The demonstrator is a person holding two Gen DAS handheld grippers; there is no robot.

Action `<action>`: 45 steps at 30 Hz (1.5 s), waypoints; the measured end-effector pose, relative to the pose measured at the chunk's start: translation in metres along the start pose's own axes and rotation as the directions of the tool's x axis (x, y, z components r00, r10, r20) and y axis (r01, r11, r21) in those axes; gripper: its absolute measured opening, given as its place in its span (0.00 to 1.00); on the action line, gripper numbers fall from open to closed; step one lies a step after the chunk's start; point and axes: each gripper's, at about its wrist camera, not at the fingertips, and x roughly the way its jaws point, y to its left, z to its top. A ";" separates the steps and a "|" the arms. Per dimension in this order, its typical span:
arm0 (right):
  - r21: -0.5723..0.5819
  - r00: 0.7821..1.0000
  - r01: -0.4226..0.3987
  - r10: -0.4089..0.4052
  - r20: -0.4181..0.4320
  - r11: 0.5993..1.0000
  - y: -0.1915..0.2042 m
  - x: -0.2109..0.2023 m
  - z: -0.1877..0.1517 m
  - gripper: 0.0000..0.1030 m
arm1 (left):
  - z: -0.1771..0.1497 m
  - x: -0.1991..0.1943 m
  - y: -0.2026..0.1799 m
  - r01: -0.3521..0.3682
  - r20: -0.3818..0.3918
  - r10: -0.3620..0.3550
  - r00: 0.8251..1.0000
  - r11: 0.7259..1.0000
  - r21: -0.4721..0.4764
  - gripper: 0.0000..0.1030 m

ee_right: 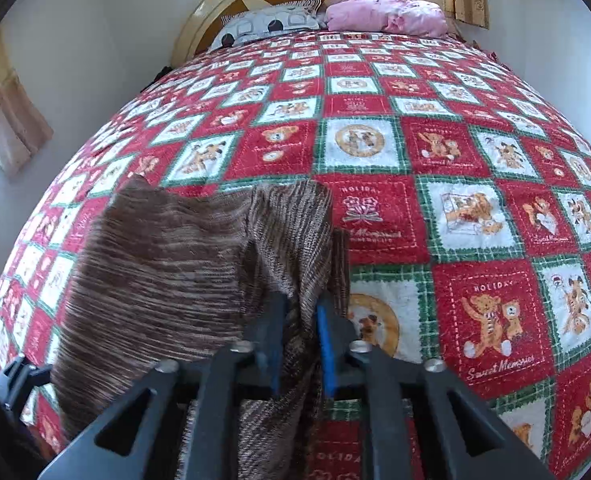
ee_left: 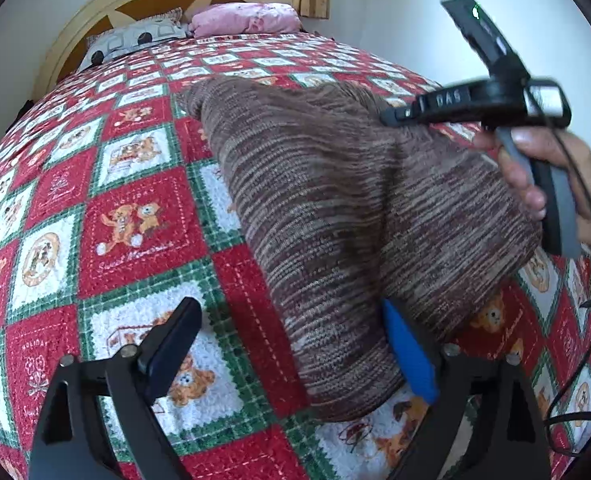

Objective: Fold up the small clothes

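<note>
Only in the left wrist view is the person's hand (ee_left: pixel 551 184) seen, at the right. The brown knitted garment (ee_left: pixel 351 216) is draped over the red patchwork bedspread (ee_left: pixel 143 224). The left hand-held gripper (ee_left: pixel 295 344) is spread wide, its blue finger touching the garment's edge. The right hand-held gripper (ee_right: pixel 301 340) is clamped on a bunched fold of the garment (ee_right: pixel 175 272).
</note>
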 end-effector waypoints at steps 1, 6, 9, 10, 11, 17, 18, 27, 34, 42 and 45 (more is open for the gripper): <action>0.001 1.000 0.016 -0.016 0.021 1.000 -0.001 -0.007 0.000 0.41 | 0.002 -0.004 0.002 0.006 0.001 -0.006 1.000 1.000 -0.003 0.91; -0.045 0.986 0.046 -0.038 0.163 0.998 0.012 -0.053 -0.001 0.44 | 0.027 -0.032 0.027 -0.074 0.107 0.084 0.991 0.992 -0.098 0.92; -0.157 0.984 -0.070 0.094 0.149 0.985 0.042 -0.065 -0.008 0.44 | 0.049 -0.026 0.033 -0.142 0.104 0.153 0.983 0.984 -0.107 0.95; -0.195 0.985 -0.099 0.124 0.122 0.976 0.052 -0.063 -0.012 0.44 | 0.055 -0.020 0.033 -0.155 0.099 0.165 0.981 0.982 -0.104 0.95; -0.216 0.986 -0.110 0.134 0.102 0.970 0.058 -0.059 -0.016 0.44 | 0.061 -0.013 0.033 -0.171 0.088 0.180 0.980 0.980 -0.101 0.95; -0.194 0.998 -0.064 0.067 0.006 0.979 0.039 -0.012 -0.042 0.44 | 0.063 0.033 0.041 -0.243 -0.006 0.244 0.970 0.966 -0.088 1.00; -0.197 0.998 -0.058 0.064 0.021 0.979 0.037 -0.016 -0.042 0.44 | 0.062 0.032 0.046 -0.228 -0.008 0.228 0.974 0.968 -0.107 1.00; -0.197 0.990 -0.071 0.093 0.103 0.978 0.038 -0.074 -0.078 0.44 | 0.021 -0.029 0.040 -0.113 0.042 0.122 0.992 0.978 -0.174 1.00; -0.233 0.997 -0.037 0.053 0.062 0.972 0.042 -0.067 -0.110 0.43 | 0.001 -0.007 0.012 -0.168 -0.028 0.167 0.986 0.981 -0.091 1.00; -0.110 0.987 -0.103 0.115 0.109 0.989 0.014 -0.083 -0.070 0.44 | 0.003 -0.006 0.018 -0.145 -0.050 0.140 0.989 0.984 -0.103 1.00; -0.087 0.980 -0.136 0.147 0.135 0.987 0.013 -0.086 -0.055 0.44 | 0.003 -0.005 0.019 -0.134 -0.058 0.128 0.990 0.985 -0.106 1.00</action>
